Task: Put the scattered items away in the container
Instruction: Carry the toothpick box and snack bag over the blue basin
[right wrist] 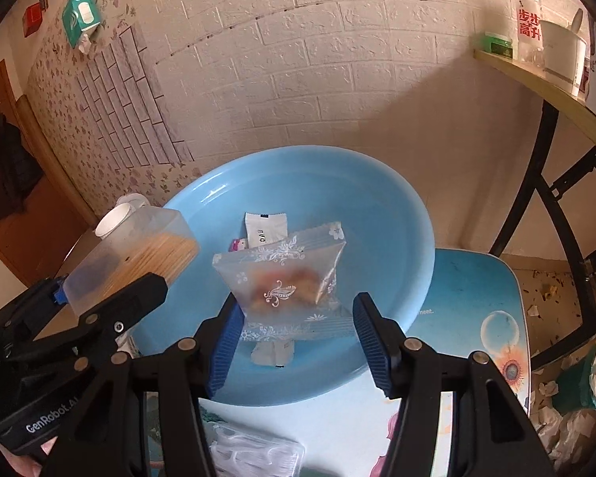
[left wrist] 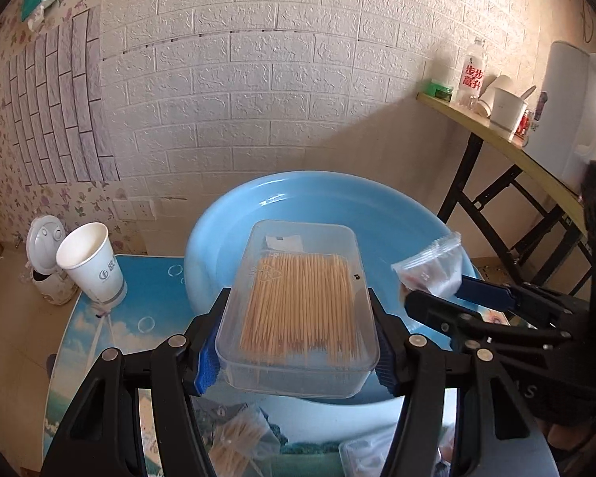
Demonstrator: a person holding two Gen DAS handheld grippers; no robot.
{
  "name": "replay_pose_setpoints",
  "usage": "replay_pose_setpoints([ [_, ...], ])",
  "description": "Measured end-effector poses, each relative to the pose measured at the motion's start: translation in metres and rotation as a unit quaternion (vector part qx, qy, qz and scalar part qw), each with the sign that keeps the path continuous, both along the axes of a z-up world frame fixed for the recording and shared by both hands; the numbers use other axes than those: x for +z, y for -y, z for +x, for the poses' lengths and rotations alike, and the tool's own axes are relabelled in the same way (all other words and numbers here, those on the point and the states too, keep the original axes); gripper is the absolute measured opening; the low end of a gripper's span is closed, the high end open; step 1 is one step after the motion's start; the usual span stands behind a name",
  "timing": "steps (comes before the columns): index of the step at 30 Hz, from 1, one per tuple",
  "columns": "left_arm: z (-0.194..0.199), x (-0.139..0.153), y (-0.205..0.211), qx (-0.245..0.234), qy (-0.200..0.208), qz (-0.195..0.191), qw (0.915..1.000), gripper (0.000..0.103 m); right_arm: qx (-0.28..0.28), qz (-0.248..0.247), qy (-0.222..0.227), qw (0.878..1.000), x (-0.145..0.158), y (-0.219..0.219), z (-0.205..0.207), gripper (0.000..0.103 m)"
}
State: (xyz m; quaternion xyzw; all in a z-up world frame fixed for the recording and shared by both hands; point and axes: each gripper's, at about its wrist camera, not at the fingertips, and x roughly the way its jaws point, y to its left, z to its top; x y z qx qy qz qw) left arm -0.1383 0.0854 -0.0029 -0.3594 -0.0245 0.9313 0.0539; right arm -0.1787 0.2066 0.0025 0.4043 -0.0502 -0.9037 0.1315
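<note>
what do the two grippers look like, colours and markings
Both are black plastic scissor-style frames with round silver rivets at the joints. Each finger ends in a blue ribbed pad. The left gripper shows white "GenRobot.AI" lettering on its body in the right wrist view. The right gripper looks the same build. No cables or sleeves are visible.

Toothpick box held over the basin

I see my left gripper [left wrist: 298, 351] clamping the clear toothpick box [left wrist: 298, 306] above the blue basin [left wrist: 234, 214]; the right gripper [left wrist: 437, 296] pinches a small packet [left wrist: 433, 268] beside it, and a paper cup [left wrist: 93, 262] stands on the desk [left wrist: 147, 302].
</note>
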Motion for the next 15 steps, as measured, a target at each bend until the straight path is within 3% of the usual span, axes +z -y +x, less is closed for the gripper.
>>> replay_pose_setpoints([
  [4, -0.012, -0.009, 0.004, -0.004, 0.012, -0.003, 0.9999, 0.059, 0.000, 0.009, -0.005, 1.000, -0.003, -0.001, -0.005, 0.058],
  [11, -0.028, -0.019, 0.006, -0.022, 0.027, 0.008, 0.9994, 0.059, 0.006, -0.026, -0.006, 1.000, -0.005, -0.006, -0.010, 0.058],
  [15, -0.028, -0.016, 0.013, -0.025, 0.023, 0.038, 0.9987, 0.059, 0.008, -0.022, -0.006, 1.000, -0.007, -0.003, -0.011, 0.058],
])
